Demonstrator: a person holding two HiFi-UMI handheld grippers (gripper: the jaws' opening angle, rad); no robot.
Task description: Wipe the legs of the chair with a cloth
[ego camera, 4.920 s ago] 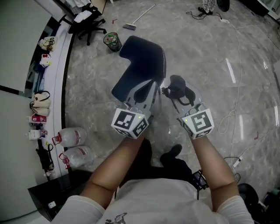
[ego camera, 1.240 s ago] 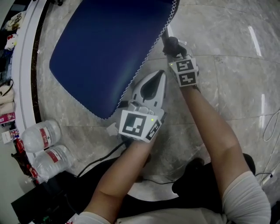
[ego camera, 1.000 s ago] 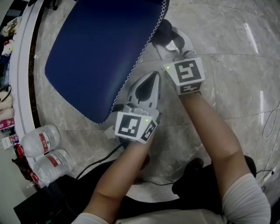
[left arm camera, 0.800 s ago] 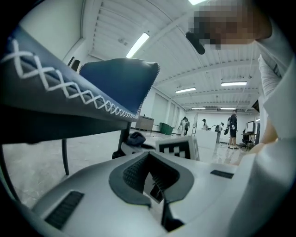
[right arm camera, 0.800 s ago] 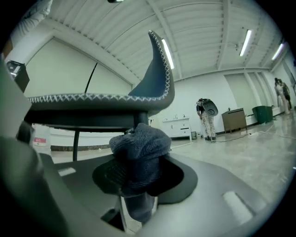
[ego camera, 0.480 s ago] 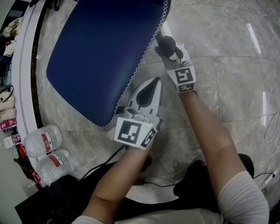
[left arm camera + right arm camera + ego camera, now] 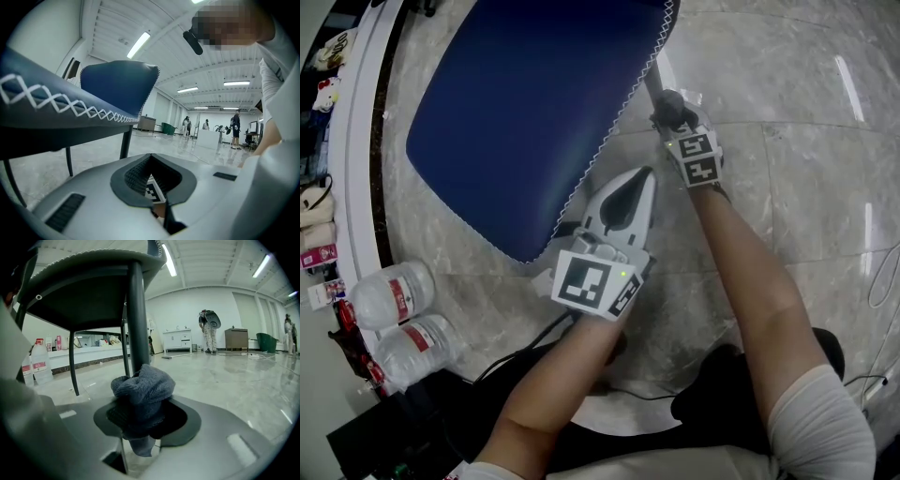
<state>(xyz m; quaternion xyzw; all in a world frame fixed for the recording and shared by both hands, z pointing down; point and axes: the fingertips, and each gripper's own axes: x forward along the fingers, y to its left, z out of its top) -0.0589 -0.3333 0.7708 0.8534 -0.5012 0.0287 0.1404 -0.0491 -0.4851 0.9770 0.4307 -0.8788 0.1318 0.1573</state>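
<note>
Grey cloth (image 7: 142, 389): 1, in right claw (image 7: 672, 111) | chair (image 7: 525, 122): 1 | bottles (image 7: 386, 294): 2

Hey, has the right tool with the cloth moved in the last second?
Yes. In the head view, the right tool and its cloth now sit farther from the corner of the chair seat than then, lower down the leg.
</note>
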